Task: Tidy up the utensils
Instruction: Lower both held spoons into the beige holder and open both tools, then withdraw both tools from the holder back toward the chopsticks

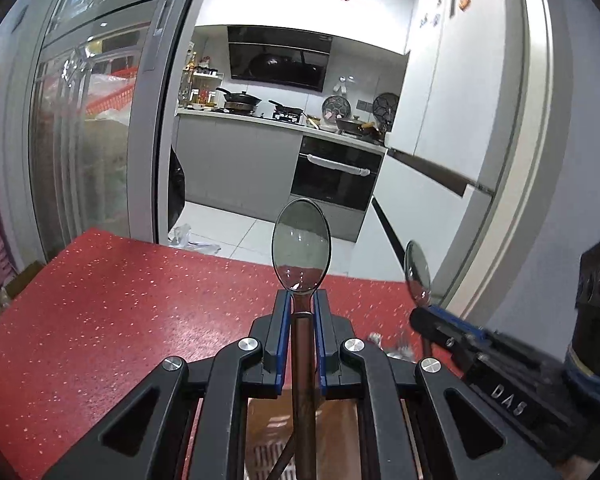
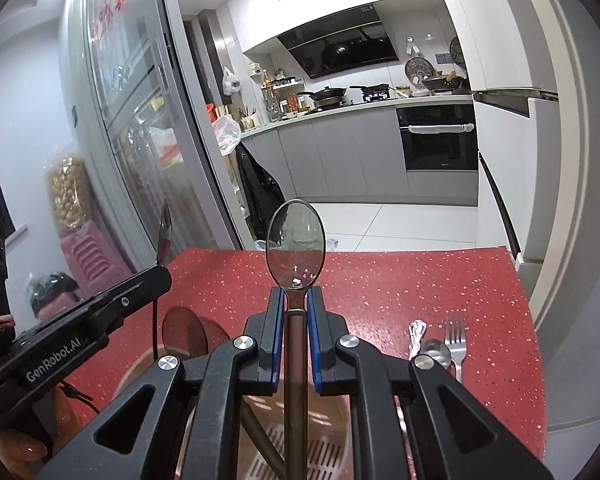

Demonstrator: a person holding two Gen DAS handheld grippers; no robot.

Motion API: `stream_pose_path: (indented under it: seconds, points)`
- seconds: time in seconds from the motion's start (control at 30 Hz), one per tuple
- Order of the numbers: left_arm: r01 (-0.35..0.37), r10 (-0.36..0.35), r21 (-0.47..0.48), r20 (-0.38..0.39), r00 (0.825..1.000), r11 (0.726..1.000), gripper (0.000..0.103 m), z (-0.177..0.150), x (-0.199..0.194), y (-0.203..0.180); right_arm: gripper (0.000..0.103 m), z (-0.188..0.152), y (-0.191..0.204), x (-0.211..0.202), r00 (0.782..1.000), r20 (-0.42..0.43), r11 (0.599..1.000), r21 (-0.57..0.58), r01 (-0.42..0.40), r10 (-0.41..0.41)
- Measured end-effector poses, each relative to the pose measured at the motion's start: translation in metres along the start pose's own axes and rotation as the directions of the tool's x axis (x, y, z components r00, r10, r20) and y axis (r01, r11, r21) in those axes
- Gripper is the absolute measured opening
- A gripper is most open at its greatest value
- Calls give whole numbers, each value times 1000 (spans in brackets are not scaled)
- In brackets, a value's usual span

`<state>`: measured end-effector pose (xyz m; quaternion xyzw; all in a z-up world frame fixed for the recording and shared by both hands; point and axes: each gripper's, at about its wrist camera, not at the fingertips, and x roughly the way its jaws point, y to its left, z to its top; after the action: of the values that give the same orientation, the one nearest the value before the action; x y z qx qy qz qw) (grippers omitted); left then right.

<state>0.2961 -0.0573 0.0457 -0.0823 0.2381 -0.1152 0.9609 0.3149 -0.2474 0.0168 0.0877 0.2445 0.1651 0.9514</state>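
My left gripper [image 1: 301, 300] is shut on the neck of a metal spoon [image 1: 301, 246] with a dark handle, bowl up, above the red speckled table [image 1: 120, 300]. My right gripper [image 2: 296, 294] is shut the same way on a second metal spoon [image 2: 295, 242]. Each gripper shows in the other's view: the right gripper [image 1: 420, 312] with its spoon [image 1: 417, 272] at the right, the left gripper [image 2: 156, 276] with its spoon [image 2: 165, 236] at the left. Beneath both grippers sits a brown holder [image 2: 284, 452] with a slotted bottom, mostly hidden.
A fork [image 2: 456, 340], a small spoon [image 2: 436, 350] and an ornate handle [image 2: 417, 332] lie on the table [image 2: 380, 280] at the right. Beyond the table's far edge are a glass sliding door [image 2: 140, 120] and a kitchen with an oven [image 2: 440, 140].
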Motion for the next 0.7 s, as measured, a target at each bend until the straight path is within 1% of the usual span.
stream_pose_path:
  seconds: [0.1,0.2,0.27,0.53,0.7]
  points:
    - [-22,23,47,-5,1000,999,36,-11,-4,-5,13,-9,0,-4,1000,-5,1000,-13,-1,1]
    - [-35,37,76,-28,999,996,36,-17,-5,-9,13,-16,4,-10,1000,-11,999,-32,0,-1]
    - [-42,45,81,-39,998,996,36,-20,-7,-9,13,-19,5,-13,1000,-19,999,-35,-1,0]
    - [-70,75,104,-41,996,992,36,-22,-20,-10,13,-27,3,-23,998,-56,1000,-27,3,-4]
    - [-67,73,107,-54,996,992,36,-23,-24,-10,13,-25,2,-28,998,-68,1000,-12,-2,2]
